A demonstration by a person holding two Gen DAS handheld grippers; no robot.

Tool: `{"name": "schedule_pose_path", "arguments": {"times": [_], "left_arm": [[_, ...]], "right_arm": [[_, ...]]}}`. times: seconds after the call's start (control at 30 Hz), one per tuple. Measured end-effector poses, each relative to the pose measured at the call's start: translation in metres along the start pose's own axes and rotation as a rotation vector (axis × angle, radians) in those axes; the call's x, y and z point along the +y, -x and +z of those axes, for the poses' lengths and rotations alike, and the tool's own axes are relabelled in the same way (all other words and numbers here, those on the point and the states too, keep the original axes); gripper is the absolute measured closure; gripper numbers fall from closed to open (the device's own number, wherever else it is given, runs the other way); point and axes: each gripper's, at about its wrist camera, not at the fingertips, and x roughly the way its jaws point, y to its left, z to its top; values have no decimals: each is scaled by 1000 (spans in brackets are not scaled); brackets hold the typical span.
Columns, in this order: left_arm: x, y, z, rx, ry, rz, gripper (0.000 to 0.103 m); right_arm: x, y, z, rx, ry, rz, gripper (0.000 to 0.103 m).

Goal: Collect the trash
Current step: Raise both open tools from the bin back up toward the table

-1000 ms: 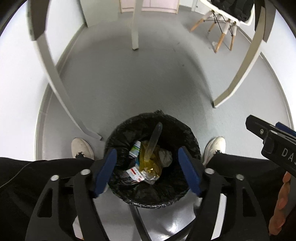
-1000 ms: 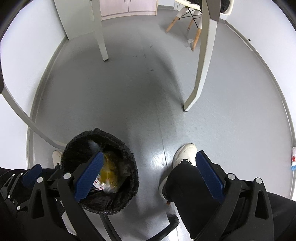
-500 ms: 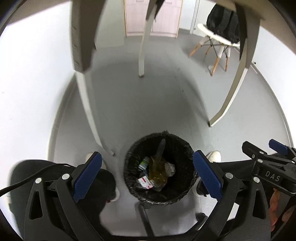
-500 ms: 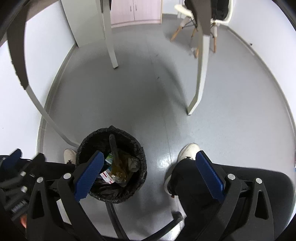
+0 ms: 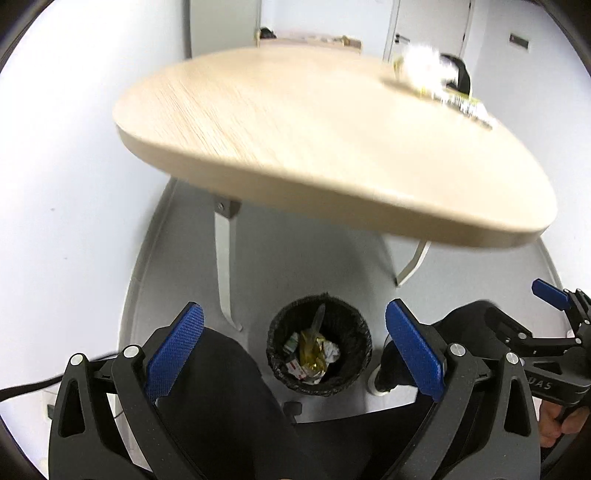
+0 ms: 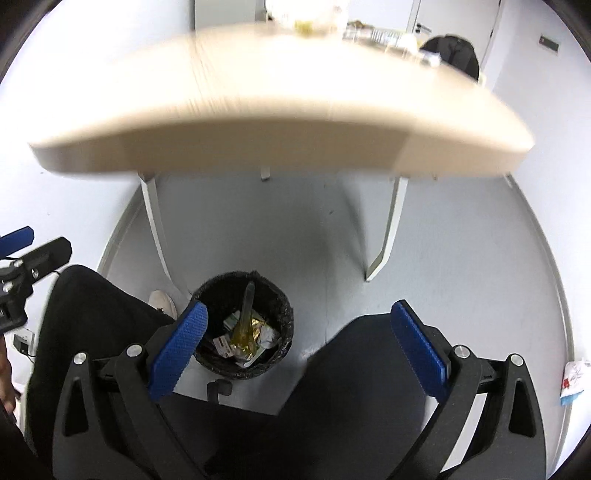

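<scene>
A black-lined trash bin (image 5: 280, 356) (image 6: 282, 314) stands on the grey floor between a seated person's legs, holding yellow wrappers (image 5: 310, 352) (image 6: 247, 334), crumpled paper and a clear plastic piece. High above it my left gripper (image 5: 293, 349) is open with nothing between its blue pads. In its own view my right gripper (image 6: 299, 339) is open and empty too, above the person's right knee. Blurred trash (image 5: 428, 74) (image 6: 306, 14) lies on the far part of the wooden table (image 5: 295, 122) (image 6: 258, 103).
The table's rounded front edge juts over the floor, with white legs (image 5: 225, 258) (image 6: 384, 229) below. The person's black trousers (image 5: 221, 398) (image 6: 354, 387) fill the lower part of both views. A small wrapper (image 6: 571, 380) lies on the floor at right. A dark bag (image 6: 450, 51) sits behind the table.
Both grippers rose from bin height to above the table edge, so the tabletop came into view and the bin shrank. The left gripper's jaws widened.
</scene>
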Motion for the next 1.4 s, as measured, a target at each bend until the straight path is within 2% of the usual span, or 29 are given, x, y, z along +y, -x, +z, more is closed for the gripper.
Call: {"name": "schedule_pose_path", "arguments": {"times": [0.3, 0.67, 1.07, 1.4], "left_arm": [[-5, 60, 25, -81, -16, 13, 6], [-24, 82, 51, -131, -52, 4, 6], [-42, 74, 104, -169, -141, 39, 6], [-65, 58, 163, -224, -132, 7, 6]], "right_arm": [[-21, 83, 26, -122, -8, -5, 8], [-42, 132, 44, -258, 0, -54, 8], [-82, 137, 91, -315, -72, -118, 8], [-119, 124, 137, -304, -152, -167, 8]]}}
